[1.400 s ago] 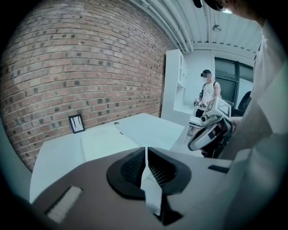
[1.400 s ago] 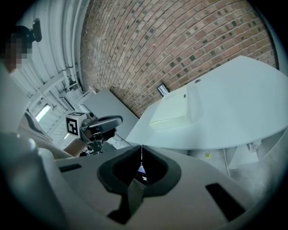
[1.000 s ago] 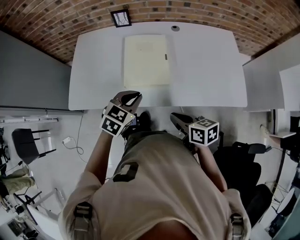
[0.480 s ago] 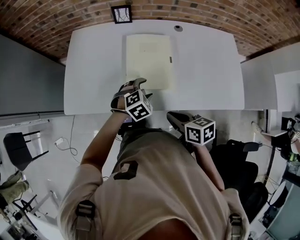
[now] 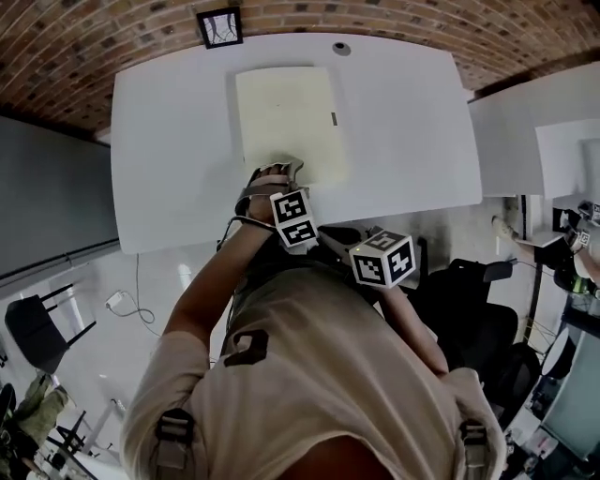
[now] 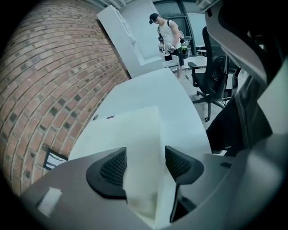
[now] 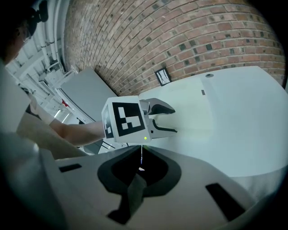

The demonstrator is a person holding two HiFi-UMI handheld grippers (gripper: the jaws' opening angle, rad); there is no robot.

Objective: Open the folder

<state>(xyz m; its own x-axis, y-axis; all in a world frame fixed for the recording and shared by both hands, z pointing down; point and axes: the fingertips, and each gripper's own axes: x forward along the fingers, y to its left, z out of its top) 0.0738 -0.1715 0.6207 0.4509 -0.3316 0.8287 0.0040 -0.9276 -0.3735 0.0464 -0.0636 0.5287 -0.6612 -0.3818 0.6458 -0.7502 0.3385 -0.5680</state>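
Observation:
A pale yellow folder (image 5: 286, 112) lies shut and flat on the white table (image 5: 403, 122), with a small dark tab (image 5: 332, 118) on its right edge. My left gripper (image 5: 279, 172) is at the folder's near edge. Its jaws have just been opening, and in the left gripper view they (image 6: 145, 165) stand apart with the folder (image 6: 141, 134) edge between them, the pads not pressing on it. My right gripper (image 5: 330, 232) hangs just off the table's near edge, behind the left one. Its jaws (image 7: 140, 150) look closed with nothing in them.
A round grommet (image 5: 341, 48) sits at the table's far side. A small black frame (image 5: 217, 25) hangs on the brick wall beyond. An office chair (image 5: 473, 300) stands to my right, a second white table (image 5: 525, 122) further right, and a person (image 6: 168, 38) far off.
The left gripper has moved forward from the table's near edge to the folder's near edge, rolled over and spread its jaws. The right gripper has shifted a little toward the table.

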